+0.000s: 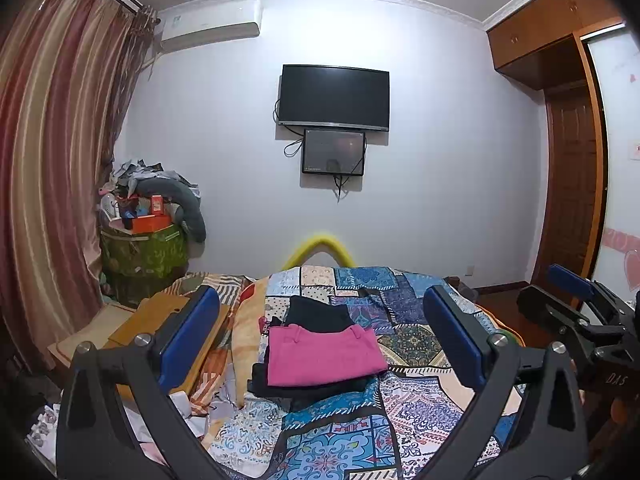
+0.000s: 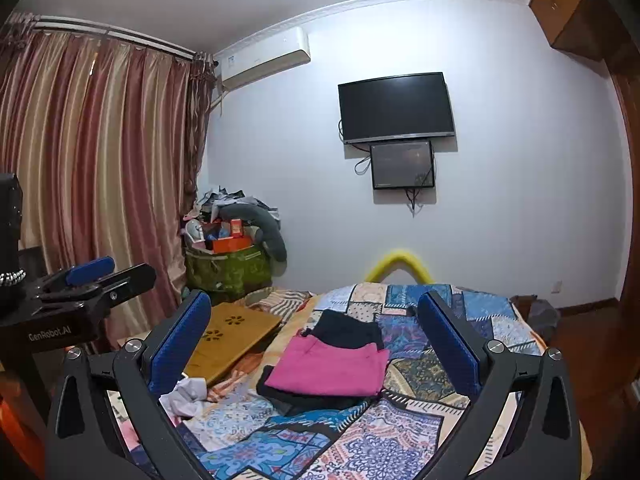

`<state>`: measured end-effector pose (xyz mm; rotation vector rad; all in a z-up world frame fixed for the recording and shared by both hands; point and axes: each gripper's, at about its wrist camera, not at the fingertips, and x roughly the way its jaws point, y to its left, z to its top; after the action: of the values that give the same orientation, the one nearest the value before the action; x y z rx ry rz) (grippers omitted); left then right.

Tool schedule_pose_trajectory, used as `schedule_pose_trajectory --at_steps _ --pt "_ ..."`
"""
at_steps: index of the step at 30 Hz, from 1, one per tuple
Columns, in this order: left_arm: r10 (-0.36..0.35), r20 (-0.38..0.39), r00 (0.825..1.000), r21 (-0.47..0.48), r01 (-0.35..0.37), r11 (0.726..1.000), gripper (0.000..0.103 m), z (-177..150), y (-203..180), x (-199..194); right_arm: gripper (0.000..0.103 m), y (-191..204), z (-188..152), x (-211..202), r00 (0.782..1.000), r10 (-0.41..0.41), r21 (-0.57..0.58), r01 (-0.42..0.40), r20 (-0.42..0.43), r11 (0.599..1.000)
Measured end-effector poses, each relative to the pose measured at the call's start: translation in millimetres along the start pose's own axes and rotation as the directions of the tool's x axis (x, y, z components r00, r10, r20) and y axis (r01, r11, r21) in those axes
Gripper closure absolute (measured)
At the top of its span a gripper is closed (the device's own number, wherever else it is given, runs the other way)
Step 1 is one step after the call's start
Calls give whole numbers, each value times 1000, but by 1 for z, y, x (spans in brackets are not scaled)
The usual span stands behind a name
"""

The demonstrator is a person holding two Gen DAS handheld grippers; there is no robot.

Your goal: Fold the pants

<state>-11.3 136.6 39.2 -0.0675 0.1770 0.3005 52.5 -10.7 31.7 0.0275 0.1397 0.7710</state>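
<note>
1. Patchwork bed (image 1: 404, 412) carries the pink pants (image 1: 322, 356), folded atop dark clothes near its middle.
2. Left gripper (image 1: 320, 344) and right gripper (image 2: 316, 344) both gape empty, pants straight ahead, equally near.

My fingers (image 1: 188, 336) carry matt blue pads with a fine rough texture, set on smooth black plastic arms with shiny metal bolts. The folded pink pants (image 1: 320, 354) are soft matt cloth, lying on dark folded cloth. The patchwork quilt (image 1: 404, 320) is printed cotton-like fabric. The curtain (image 2: 100, 152) has a satin sheen. The board (image 2: 232, 340) looks like matt wood.
</note>
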Motion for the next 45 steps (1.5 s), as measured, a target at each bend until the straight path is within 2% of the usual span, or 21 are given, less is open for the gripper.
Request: schedule_pose_trajectory --at_steps 27,45 --pt "5 -41 999 -8 -6 1000 0 -12 3 15 0 -5 -8 -3 999 -17 25 18 -48 1000" --pt "-37 -49 998 -6 37 999 0 -15 5 19 0 -8 -8 -5 999 -25 31 26 -49 999"
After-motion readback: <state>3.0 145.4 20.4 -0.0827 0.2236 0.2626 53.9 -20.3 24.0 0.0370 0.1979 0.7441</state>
